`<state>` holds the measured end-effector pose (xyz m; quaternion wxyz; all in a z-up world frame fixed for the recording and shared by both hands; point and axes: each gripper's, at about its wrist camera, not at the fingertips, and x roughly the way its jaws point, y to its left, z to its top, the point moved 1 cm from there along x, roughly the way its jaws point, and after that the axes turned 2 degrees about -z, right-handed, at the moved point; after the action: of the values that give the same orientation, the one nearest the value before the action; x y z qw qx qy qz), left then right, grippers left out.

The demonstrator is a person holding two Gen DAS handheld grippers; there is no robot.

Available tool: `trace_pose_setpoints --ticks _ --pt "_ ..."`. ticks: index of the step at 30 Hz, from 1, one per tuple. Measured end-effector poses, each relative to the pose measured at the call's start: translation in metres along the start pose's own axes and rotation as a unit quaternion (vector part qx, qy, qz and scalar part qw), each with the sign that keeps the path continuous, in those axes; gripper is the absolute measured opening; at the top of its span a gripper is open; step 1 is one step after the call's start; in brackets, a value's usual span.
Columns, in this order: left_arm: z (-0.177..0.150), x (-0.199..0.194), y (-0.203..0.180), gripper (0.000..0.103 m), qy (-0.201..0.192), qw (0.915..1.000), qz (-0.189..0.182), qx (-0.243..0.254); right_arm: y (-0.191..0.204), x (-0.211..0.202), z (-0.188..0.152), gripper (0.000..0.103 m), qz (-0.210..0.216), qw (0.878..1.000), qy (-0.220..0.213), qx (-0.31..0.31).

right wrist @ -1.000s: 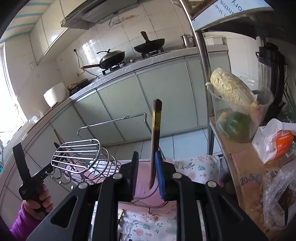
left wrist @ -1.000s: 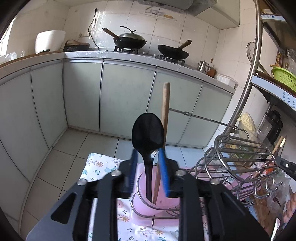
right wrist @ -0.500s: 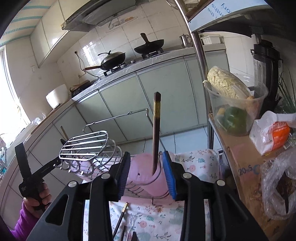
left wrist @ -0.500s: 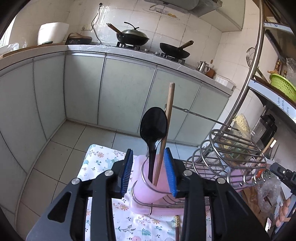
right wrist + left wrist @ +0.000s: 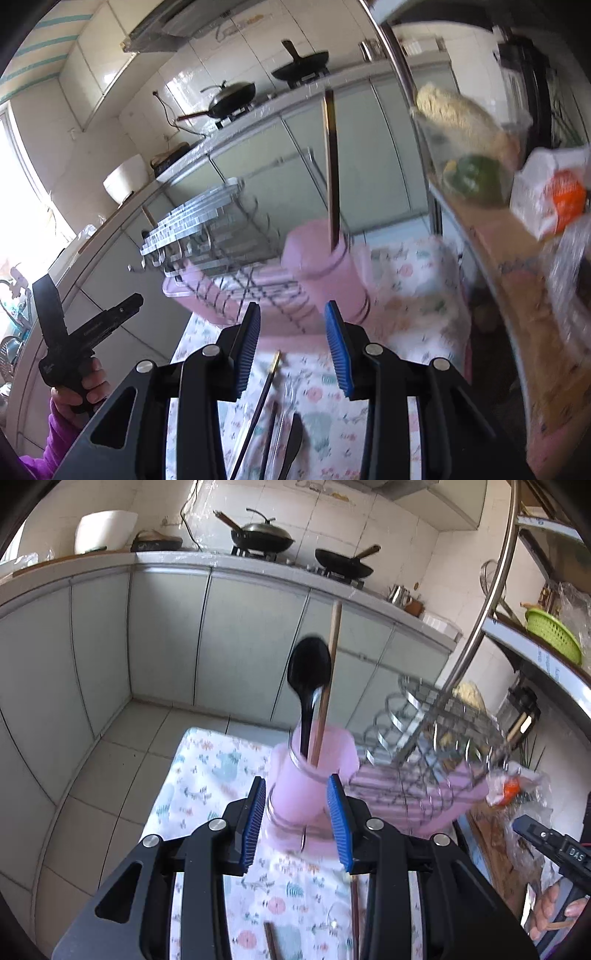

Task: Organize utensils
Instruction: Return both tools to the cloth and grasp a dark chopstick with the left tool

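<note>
In the left wrist view my left gripper (image 5: 297,823) stands open, drawn back from a pink cup (image 5: 314,775) at the left end of the wire dish rack (image 5: 428,738). A black spoon (image 5: 308,668) and a wooden chopstick (image 5: 332,657) stand upright in that cup, free of the pads. My right gripper (image 5: 293,350) is open too, short of another pink cup (image 5: 325,273) at the rack's right end (image 5: 207,229). That cup holds a dark chopstick (image 5: 330,166). Loose chopsticks (image 5: 264,391) and a dark utensil (image 5: 291,443) lie on the floral cloth (image 5: 417,266) below the right gripper.
Grey-green cabinets (image 5: 166,635) run along the far side, with woks on the stove (image 5: 262,535). A metal shelf post (image 5: 480,602) and a shelf with a food tub (image 5: 469,155) and bags (image 5: 554,195) crowd the right. More chopsticks (image 5: 354,901) lie on the cloth (image 5: 207,775).
Both grippers opened and let go, the left of the black spoon, the right of the dark chopstick. Both drew back from the cups, where the utensils stay standing.
</note>
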<state>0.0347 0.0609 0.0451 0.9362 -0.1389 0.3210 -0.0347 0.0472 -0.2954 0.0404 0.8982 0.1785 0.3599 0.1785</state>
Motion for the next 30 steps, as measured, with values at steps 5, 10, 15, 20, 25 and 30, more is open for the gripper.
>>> trace_pose_setpoints --ticks 5,10,15,20,25,30 --pt "-0.02 0.004 -0.001 0.035 0.036 0.9992 0.008 0.012 -0.004 0.017 -0.019 0.037 0.017 0.999 0.039 0.021" --pt "-0.048 0.018 0.007 0.035 0.107 0.9942 0.008 0.009 -0.002 0.033 -0.035 0.036 0.028 0.996 0.076 0.025" --pt "-0.075 0.031 0.014 0.033 0.17 0.9852 0.01 0.012 -0.004 0.048 -0.049 0.032 0.038 0.992 0.113 0.035" --pt "-0.1 0.044 0.016 0.025 0.222 0.9746 0.02 0.021 -0.008 0.062 -0.066 0.032 0.038 0.987 0.149 0.043" --pt "-0.119 0.059 0.017 0.025 0.267 0.9629 0.03 0.025 -0.011 0.075 -0.08 0.032 0.042 0.983 0.174 0.05" --pt "-0.13 0.069 0.016 0.024 0.291 0.9555 0.039 0.03 -0.016 0.086 -0.088 0.032 0.045 0.978 0.191 0.063"
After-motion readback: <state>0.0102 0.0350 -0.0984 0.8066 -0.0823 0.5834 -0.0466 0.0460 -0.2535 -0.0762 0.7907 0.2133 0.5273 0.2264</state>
